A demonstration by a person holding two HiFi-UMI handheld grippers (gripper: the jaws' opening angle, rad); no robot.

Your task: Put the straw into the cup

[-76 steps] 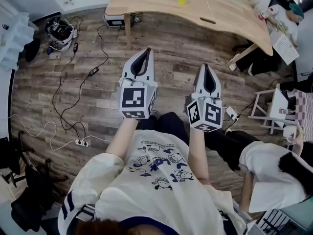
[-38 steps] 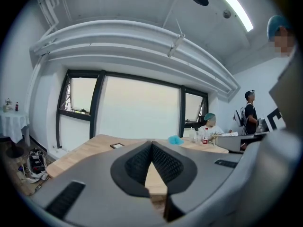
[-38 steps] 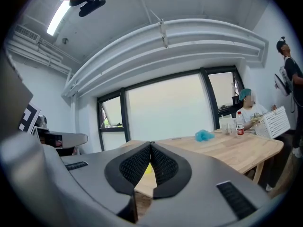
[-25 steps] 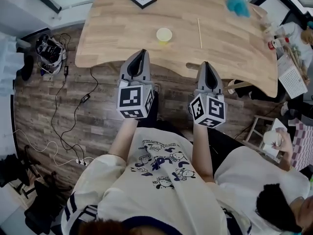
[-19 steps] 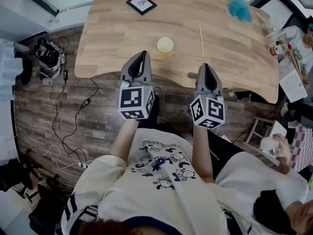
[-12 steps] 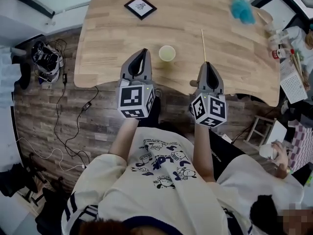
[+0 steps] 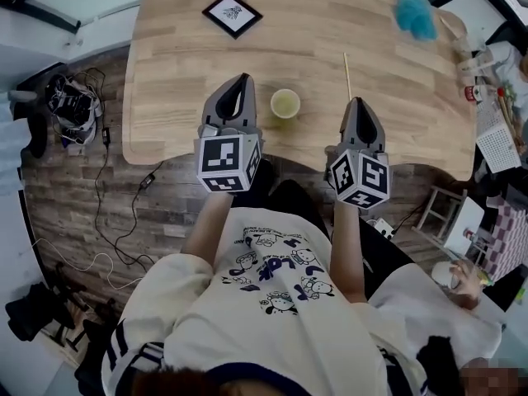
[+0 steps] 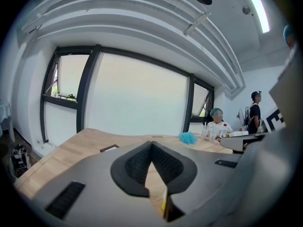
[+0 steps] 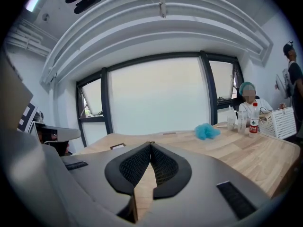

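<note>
Hovering over the near edge of the pale wooden table point(image 7: 165, 73), the left gripper point(image 7: 242, 81) and the right gripper point(image 7: 356, 102) each had its jaws pressed together at the tips, and neither held anything. The thin pale straw point(image 7: 347, 74) lay flat on the table at 12 o'clock from the right gripper, running along the 12-to-6 line, its near end just beside that gripper's tip. The small yellow-green paper cup point(image 7: 285, 103) stood upright and empty at 3 o'clock from the left gripper, between the two grippers, with the straw at its 2 o'clock and apart from it. A black-framed picture point(image 7: 230, 13) sat at 12 o'clock from the left gripper, and a blue fluffy ball point(image 7: 415, 15) at 1 o'clock from the straw, both well clear.

The step in hand looked like the reach for the straw; nothing of the task was done yet. To do it well, the right jaws should part first, come down across the straw's width rather than along it, and close near the middle so it lifts level. The left gripper could steady the light cup, which would tip easily.
</note>
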